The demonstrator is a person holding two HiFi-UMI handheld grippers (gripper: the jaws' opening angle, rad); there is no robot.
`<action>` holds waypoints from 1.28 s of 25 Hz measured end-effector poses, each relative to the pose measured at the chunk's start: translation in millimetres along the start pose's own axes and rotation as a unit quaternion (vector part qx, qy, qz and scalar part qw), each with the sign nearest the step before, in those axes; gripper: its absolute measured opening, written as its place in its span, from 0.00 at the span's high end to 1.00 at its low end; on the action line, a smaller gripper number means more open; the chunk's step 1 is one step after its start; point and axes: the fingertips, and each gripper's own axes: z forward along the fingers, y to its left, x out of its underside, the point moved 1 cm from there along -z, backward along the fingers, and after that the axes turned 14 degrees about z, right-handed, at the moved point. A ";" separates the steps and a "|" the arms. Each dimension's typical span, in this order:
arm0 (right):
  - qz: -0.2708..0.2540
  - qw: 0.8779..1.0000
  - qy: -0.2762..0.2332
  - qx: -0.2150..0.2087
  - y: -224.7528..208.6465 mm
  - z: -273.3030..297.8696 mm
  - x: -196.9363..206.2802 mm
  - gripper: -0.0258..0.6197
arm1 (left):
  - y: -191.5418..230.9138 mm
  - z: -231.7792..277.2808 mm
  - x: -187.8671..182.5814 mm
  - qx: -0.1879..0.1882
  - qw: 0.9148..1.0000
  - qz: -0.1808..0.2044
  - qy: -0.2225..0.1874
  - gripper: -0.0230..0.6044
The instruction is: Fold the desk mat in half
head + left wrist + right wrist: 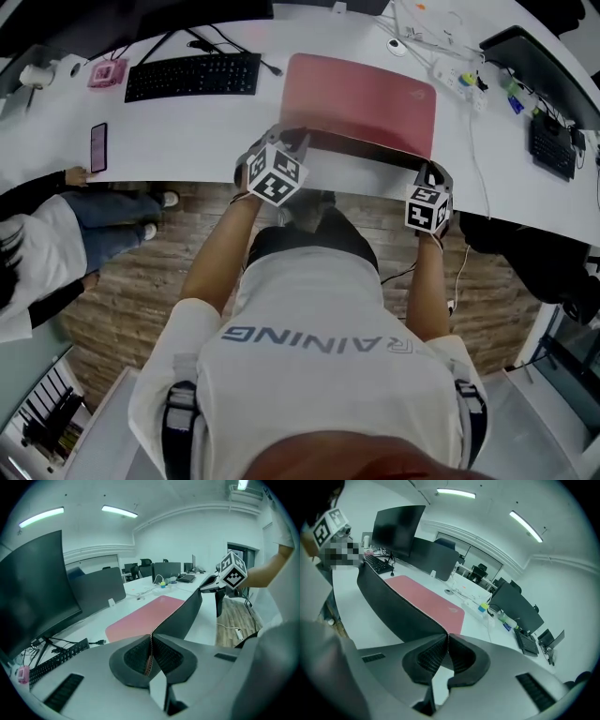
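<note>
The desk mat (pixel 361 101) is pink on top and black underneath, and lies on the white desk (pixel 197 131). Its near edge is lifted off the desk, showing the black underside (pixel 366 148). My left gripper (pixel 281 150) is shut on the mat's near left corner. My right gripper (pixel 431 180) is shut on the near right corner. In the left gripper view the mat's edge (pixel 149 656) is pinched between the pads, and the raised flap (pixel 185 613) runs to the right gripper (pixel 216 584). The right gripper view shows the same pinch on the mat's corner (pixel 446 641), with the black flap (pixel 393 606) stretching left.
A black keyboard (pixel 193 75) and a pink item (pixel 107 72) lie at the desk's back left, a phone (pixel 98 146) near the left front edge. Cables and a power strip (pixel 455 70) sit back right. A seated person (pixel 56 234) is at the left.
</note>
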 end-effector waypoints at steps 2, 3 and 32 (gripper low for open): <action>-0.008 1.000 -0.006 -0.009 -2.9 11.3 -17.4 0.90 | 14.2 8.6 -3.4 -0.007 1.000 -0.011 0.005 0.89; -0.013 1.000 -0.009 -0.013 -4.2 17.7 -26.2 0.90 | 21.7 13.1 -5.2 -0.011 1.000 -0.015 0.009 0.89; -0.048 0.990 0.059 -0.115 -8.4 249.1 -120.5 0.90 | 175.0 197.0 6.5 -0.033 0.986 -0.104 0.128 0.89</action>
